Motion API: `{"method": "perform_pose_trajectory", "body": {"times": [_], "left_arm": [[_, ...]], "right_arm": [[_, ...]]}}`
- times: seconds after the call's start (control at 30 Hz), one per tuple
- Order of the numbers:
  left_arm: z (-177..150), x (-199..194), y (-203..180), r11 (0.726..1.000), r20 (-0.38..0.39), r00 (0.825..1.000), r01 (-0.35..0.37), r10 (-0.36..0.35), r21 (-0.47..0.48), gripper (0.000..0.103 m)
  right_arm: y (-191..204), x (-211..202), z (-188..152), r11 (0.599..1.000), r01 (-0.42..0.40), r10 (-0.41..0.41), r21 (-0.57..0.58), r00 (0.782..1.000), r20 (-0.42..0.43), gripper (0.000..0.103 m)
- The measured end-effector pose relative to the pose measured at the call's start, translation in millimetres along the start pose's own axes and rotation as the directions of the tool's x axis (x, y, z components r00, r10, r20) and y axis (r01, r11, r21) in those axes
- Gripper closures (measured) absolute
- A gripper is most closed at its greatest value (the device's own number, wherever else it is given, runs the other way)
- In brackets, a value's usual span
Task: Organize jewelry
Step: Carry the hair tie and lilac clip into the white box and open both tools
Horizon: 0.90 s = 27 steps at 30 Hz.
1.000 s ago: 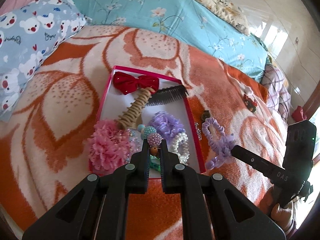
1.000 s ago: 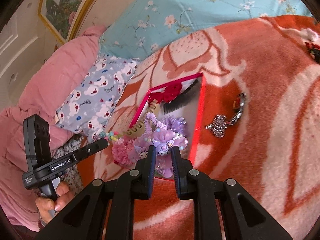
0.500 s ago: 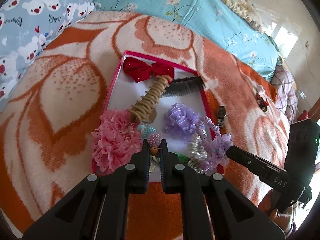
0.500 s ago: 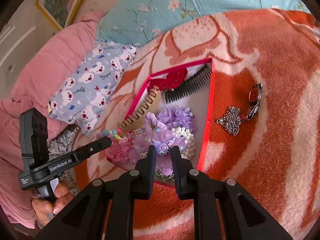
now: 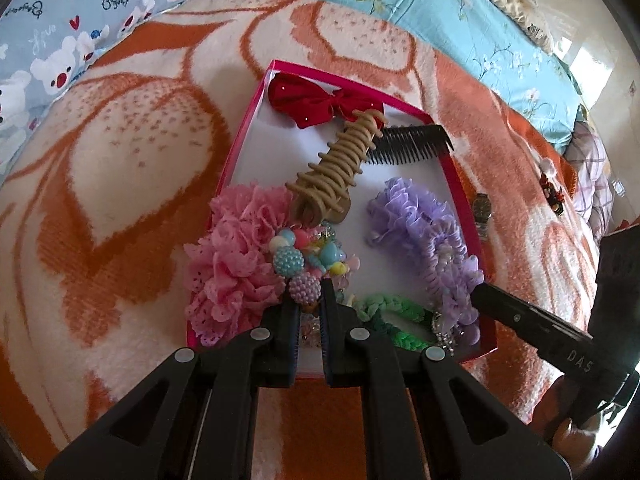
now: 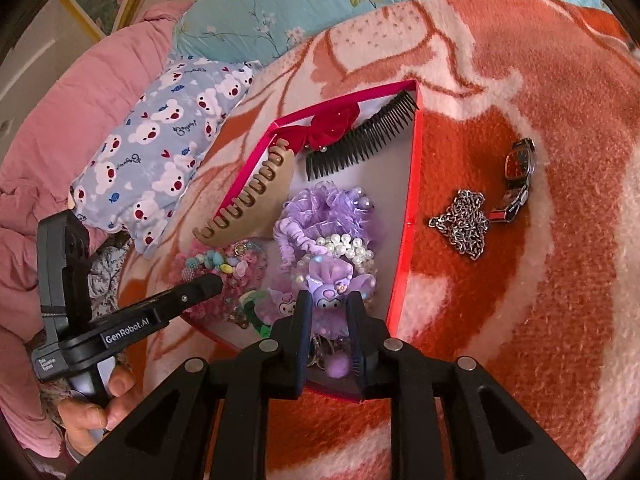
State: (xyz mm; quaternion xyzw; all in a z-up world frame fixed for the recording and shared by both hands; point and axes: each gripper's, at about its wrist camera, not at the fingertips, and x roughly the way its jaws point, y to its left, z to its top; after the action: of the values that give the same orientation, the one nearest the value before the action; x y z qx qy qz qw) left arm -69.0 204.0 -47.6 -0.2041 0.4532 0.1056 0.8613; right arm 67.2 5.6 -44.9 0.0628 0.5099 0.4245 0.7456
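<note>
A pink-rimmed box (image 5: 256, 112) lies on a bed under an orange and white blanket (image 5: 120, 168), and both grippers reach into its near end.

The left gripper (image 5: 306, 294) has its jaws pressed nearly together, pinching the end of a beaded bracelet (image 5: 304, 256). A lilac berry bead sits right at the fingertips, and the string of pastel beads runs away from the jaws toward the box's middle, draping onto the pink lace scrunchie (image 5: 236, 264) at the left.

The right gripper (image 6: 329, 306) points down into the near right corner of the box. Its jaws are opening, with a purple cartoon hair tie (image 6: 332, 280) between them; the character's head sits at the fingertips, and the coiled cord stretches away toward the purple ruffled scrunchie (image 6: 332, 204) and a pearl bracelet (image 6: 344, 248).

Farther back, the tan claw clip (image 5: 340, 160) lies lengthwise along the box, its far end near the red bow (image 5: 312, 102). The black comb (image 5: 408, 146) lies crosswise, teeth facing the near side.

Outside the box on the blanket to the right, a chain (image 6: 464, 224) and a wristwatch (image 6: 518, 172) lie close together.
</note>
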Motion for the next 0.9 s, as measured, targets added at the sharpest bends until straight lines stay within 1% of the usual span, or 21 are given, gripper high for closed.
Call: {"method": "perform_pose_trajectory", "body": {"times": [0.4,0.47,0.53,0.6,0.67,0.73,0.87,0.9], "left_arm": [[1,8,2,1.000,-0.011,1.000,-0.008,0.008,0.005,0.096],[1,8,2,1.000,-0.013,1.000,-0.007,0.007,0.002,0.096],[1,8,3,1.000,-0.014,1.000,-0.005,0.005,-0.001,0.095],[0,6,1,1.000,-0.016,1.000,-0.007,0.007,0.005,0.091],[-2,3,-1,1.000,-0.013,1.000,-0.010,0.010,0.018,0.089],[-4,0,-4,0.999,-0.010,1.000,-0.017,0.018,0.033,0.089],[-8,-5,-7,0.999,0.000,1.000,-0.013,0.013,0.037,0.074],[-8,-7,-8,0.999,0.002,1.000,-0.013,0.013,0.039,0.072]], "right_arm": [[3,10,6,1.000,0.012,-0.012,-0.020,1.000,0.002,0.083],[3,9,6,1.000,0.012,-0.012,-0.021,1.000,0.001,0.081],[3,7,6,1.000,0.009,-0.009,-0.015,1.000,0.002,0.075],[2,4,5,1.000,-0.003,0.003,-0.007,1.000,0.011,0.067],[2,-3,4,1.000,-0.006,0.006,-0.005,0.999,0.038,0.062],[3,-8,3,1.000,-0.006,0.007,-0.009,0.999,0.052,0.062],[3,-16,0,1.000,-0.012,0.012,-0.004,0.997,0.070,0.062],[4,-17,0,1.000,-0.011,0.011,-0.002,0.997,0.072,0.062]]}}
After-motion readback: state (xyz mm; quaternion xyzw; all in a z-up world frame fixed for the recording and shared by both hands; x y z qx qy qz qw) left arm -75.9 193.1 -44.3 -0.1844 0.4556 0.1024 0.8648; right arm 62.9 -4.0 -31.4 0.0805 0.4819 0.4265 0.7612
